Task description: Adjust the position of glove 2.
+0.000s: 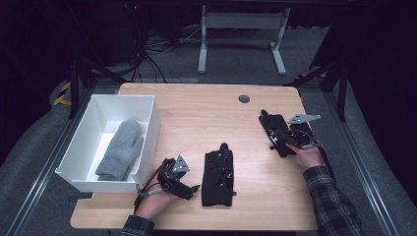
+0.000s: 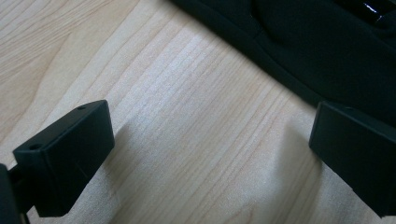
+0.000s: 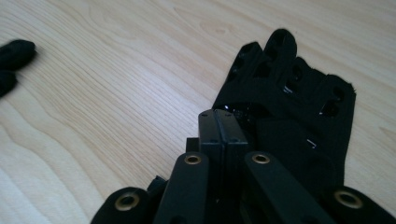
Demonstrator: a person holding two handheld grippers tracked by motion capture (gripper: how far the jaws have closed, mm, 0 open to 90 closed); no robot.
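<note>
My right gripper (image 3: 223,122), jaws pressed shut, hid the cuff of the black perforated glove (image 3: 299,93) it seemed to pinch, while my left gripper (image 2: 210,154) gaped empty beside another smooth black glove (image 2: 327,51).

A grey mitten (image 1: 119,149) is lying in a white bin (image 1: 150,129), two black gloves (image 1: 218,178) (image 1: 278,132) are showing dark against the pale wood-grain counter (image 1: 206,113), and a plaid sleeve (image 1: 330,199) is contrasting with the black grippers (image 1: 196,188) (image 1: 272,144).
</note>
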